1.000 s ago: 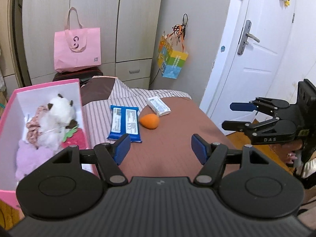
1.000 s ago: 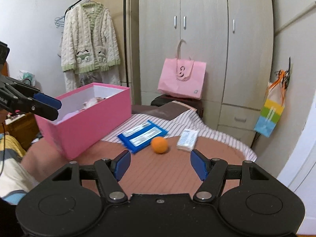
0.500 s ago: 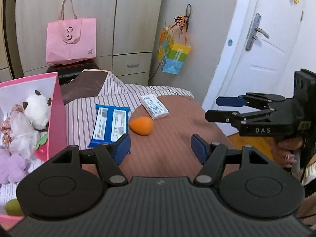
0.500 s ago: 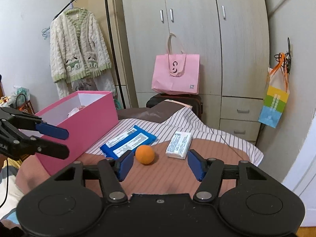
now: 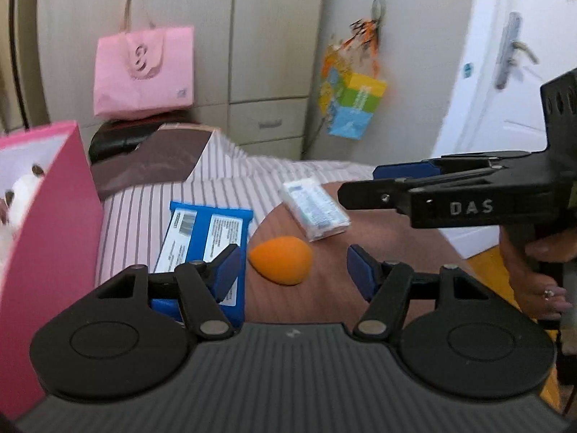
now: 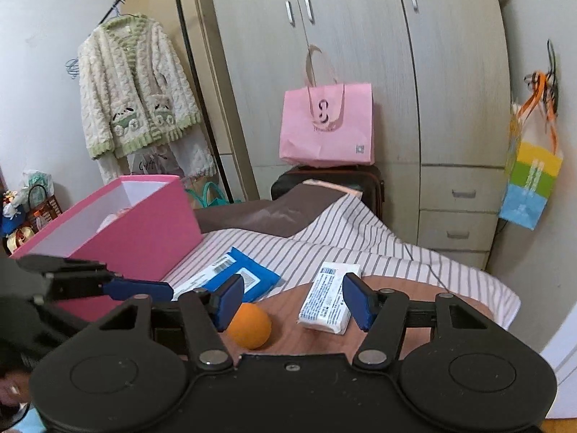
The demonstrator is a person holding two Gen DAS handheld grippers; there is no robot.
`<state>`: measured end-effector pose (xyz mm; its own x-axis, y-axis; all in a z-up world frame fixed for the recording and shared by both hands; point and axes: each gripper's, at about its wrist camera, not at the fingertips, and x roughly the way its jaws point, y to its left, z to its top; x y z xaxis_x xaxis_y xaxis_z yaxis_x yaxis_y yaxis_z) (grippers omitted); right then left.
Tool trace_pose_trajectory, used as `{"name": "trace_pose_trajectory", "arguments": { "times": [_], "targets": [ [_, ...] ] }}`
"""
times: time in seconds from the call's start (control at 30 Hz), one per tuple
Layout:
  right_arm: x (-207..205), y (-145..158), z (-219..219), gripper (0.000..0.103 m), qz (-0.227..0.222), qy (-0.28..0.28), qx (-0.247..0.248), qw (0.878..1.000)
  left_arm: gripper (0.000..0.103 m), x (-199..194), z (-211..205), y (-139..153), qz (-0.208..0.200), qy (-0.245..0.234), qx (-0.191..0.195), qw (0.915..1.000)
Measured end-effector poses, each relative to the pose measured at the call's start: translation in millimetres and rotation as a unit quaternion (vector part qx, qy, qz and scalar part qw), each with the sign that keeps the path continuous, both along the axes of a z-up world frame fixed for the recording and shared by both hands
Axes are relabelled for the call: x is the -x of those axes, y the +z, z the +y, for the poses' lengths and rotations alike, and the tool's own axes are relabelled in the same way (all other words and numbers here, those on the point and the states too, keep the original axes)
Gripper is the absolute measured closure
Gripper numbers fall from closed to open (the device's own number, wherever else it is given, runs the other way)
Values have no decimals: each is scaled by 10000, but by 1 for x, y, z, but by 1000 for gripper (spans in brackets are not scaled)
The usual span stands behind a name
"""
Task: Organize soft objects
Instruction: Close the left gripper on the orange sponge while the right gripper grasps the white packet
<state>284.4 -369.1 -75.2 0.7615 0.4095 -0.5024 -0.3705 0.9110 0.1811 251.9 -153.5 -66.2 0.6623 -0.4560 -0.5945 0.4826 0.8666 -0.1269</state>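
Right wrist only: hanging cardigan (image 6: 135, 86).

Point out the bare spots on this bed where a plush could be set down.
Free: brown sheet right of the orange egg-shaped sponge, and striped sheet behind the white tissue pack. Crowded: between the pink box and sponge, where the blue wipes packet lies.

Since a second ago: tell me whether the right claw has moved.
Yes. The right claw has moved forward and down toward the orange sponge, which now sits by its left finger.
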Motion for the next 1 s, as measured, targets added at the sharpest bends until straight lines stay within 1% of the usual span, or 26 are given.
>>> {"name": "trace_pose_trajectory", "arguments": {
  "times": [0.03, 0.1, 0.2, 0.3, 0.37, 0.5, 0.53, 0.63, 0.77, 0.8, 0.87, 0.9, 0.93, 1.0],
  "targets": [
    [-5, -4, 3, 50, 69, 39, 112, 9999, 39, -6, -2, -4, 138, 58, 98, 9998],
    [-14, -10, 5, 50, 103, 63, 217, 9997, 39, -9, -6, -9, 174, 50, 207, 9996],
    [-28, -16, 4, 50, 265, 41, 93, 9996, 40, -11, -19, -17, 6, 157, -32, 9999],
    [-39, -23, 5, 50, 315, -56, 241, 9992, 40, -13, -28, -23, -142, 229, -213, 9994],
    [-47, -29, 6, 50, 399, -63, 293, 9988, 40, -13, -31, -26, -362, 389, -277, 9982],
    [-57, -39, 6, 50, 569, 37, 309, 9979, 48, -16, -35, -30, -594, 419, -466, 9963],
    [-59, -40, 6, 50, 594, 52, 312, 9977, 51, -17, -36, -32, -589, 418, -520, 9960],
    [-64, -43, 8, 48, 635, 83, 366, 9973, 51, -18, -36, -36, -478, 365, -536, 9967],
    [-71, -48, 9, 46, 699, 91, 382, 9968, 51, -14, -37, -39, -466, 314, -563, 9968],
    [-72, -49, 10, 46, 703, 108, 394, 9967, 51, -15, -37, -41, -379, 277, -551, 9974],
    [-73, -51, 12, 46, 642, 104, 461, 9968, 57, -17, -39, -47, -100, 271, -608, 9977],
    [-73, -52, 15, 46, 576, 119, 564, 9967, 60, -16, -40, -48, -153, 254, -645, 9975],
    [-71, -53, 18, 46, 513, 149, 700, 9961, 61, -13, -40, -47, -203, 270, -737, 9967],
    [-65, -56, 27, 46, 235, 240, 1078, 9936, 62, -13, -38, -45, -212, 315, -681, 9970]
  ]
}}
